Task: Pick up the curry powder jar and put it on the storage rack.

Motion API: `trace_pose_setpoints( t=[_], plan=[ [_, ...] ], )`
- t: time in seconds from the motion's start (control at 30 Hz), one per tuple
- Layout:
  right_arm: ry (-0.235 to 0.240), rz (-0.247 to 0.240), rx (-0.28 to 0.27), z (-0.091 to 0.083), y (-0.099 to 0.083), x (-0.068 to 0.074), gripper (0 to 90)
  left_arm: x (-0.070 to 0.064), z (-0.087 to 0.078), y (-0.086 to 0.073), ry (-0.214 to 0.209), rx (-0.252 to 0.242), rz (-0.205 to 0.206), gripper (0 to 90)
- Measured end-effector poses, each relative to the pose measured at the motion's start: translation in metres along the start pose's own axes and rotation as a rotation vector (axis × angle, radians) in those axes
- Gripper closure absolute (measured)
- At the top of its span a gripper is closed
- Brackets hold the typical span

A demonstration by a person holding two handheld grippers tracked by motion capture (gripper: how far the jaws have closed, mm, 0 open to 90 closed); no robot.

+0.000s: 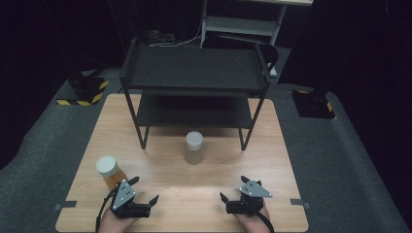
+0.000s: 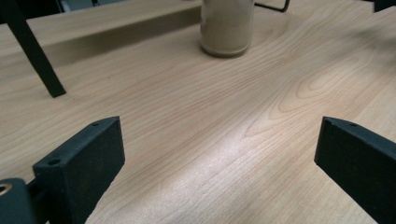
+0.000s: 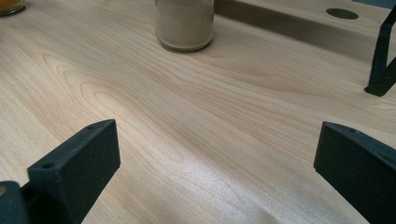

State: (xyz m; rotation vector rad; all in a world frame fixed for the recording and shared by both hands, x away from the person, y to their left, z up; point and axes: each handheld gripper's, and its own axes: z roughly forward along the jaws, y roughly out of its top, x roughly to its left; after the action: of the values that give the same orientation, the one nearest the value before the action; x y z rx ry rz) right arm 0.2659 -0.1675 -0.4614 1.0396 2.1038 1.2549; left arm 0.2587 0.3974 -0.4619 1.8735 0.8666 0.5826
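The table (image 1: 272, 145) is pale wood with visible grain and a soft sheen. On it, the beige jar (image 1: 194, 148) looks like frosted plastic, though that is hard to tell. Left of it, the amber jar (image 1: 111, 172) seems glossy. Behind it, the black shelf (image 1: 194, 68) looks like matt metal.

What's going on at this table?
A person holds a left gripper and a right gripper low over the near edge of a wooden table, both open and empty. A beige-filled jar stands ahead, in front of a black shelf rack; an orange-filled jar stands beside the left gripper.
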Motion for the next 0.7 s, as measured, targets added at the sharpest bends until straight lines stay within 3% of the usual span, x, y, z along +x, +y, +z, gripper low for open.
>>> trace_pose_setpoints(
  t=[0.33, 0.5, 0.7],
  plan=[
    [-0.002, 0.000, 0.027, -0.0032, 0.0014, -0.0059, 0.1, -0.0029, 0.0015, 0.0074, -0.026, 0.049, 0.049, 2.1],
    [-0.047, 0.029, 0.022, -0.0040, 0.0003, -0.0005, 0.1, -0.0026, -0.0003, 0.0061, -0.017, 0.045, 0.020, 1.9],
    [-0.036, 0.050, 0.029, -0.0030, 0.0017, -0.0046, 0.0, -0.0015, 0.0008, 0.0074, -0.023, 0.053, 0.014, 2.0]
  ],
)
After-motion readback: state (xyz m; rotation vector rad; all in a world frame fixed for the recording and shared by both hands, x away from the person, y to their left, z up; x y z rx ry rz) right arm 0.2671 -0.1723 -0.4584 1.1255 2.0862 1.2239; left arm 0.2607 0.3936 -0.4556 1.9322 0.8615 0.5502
